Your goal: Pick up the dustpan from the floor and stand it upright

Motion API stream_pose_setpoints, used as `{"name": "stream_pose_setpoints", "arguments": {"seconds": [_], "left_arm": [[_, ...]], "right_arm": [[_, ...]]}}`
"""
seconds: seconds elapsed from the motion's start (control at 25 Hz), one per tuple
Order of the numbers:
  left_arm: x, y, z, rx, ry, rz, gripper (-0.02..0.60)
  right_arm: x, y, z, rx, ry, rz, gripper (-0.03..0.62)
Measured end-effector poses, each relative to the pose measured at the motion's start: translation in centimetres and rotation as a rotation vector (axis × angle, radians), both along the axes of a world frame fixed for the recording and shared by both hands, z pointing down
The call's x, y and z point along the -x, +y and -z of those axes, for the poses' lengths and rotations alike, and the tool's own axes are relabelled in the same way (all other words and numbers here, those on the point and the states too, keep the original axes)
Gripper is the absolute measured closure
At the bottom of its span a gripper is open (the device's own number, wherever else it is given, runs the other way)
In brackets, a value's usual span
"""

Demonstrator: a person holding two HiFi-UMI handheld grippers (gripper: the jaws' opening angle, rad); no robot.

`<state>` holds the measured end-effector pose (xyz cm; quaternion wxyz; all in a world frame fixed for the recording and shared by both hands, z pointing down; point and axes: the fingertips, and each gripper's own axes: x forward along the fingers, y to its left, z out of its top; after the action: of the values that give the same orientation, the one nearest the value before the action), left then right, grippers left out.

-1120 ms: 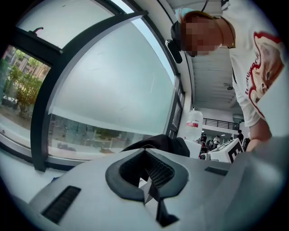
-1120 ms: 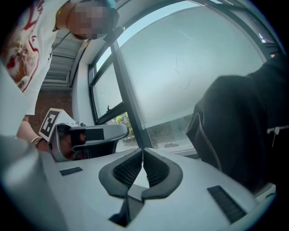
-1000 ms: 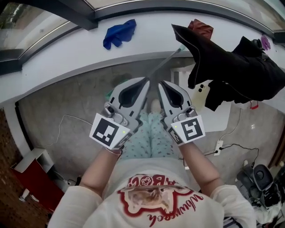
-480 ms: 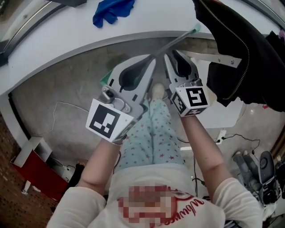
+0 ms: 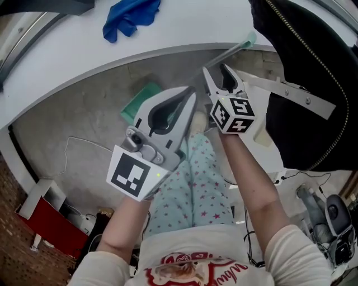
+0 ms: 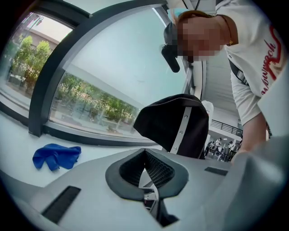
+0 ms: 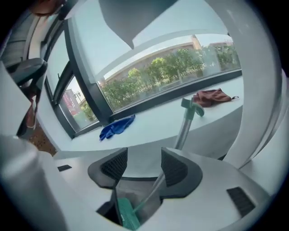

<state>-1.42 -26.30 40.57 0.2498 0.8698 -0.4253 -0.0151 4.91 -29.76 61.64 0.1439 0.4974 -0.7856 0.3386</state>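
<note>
The dustpan lies on the grey floor; its green pan is partly hidden by my left gripper. Its grey handle slants up to a green end resting against the white ledge. My right gripper hangs low beside the handle with its jaws opening and nothing between the pads. In the right gripper view the handle and pan show past the gap. My left gripper is shut and empty above the pan, its pads meeting.
A blue cloth and a dark red cloth lie on the ledge. A black jacket hangs at the right over a white board. Cables and a red box lie on the floor at the left. The person's legs stand below.
Both grippers have sunk toward the floor and the dustpan. The right gripper's jaws went from shut to open. The green pan has come into view.
</note>
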Motion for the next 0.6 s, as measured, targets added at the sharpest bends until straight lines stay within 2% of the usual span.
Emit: {"name": "stream_pose_setpoints", "arguments": {"seconds": [0.32, 0.6], "left_arm": [[-1.3, 0.3, -0.9, 0.014, 0.013, -0.036, 0.578], [-1.7, 1.0, -1.4, 0.039, 0.02, -0.083, 0.578]], "right_arm": [[-1.6, -1.3, -5.3, 0.103, 0.045, -0.087, 0.352], [-2.6, -2.0, -7.6, 0.176, 0.04, -0.161, 0.347]]}}
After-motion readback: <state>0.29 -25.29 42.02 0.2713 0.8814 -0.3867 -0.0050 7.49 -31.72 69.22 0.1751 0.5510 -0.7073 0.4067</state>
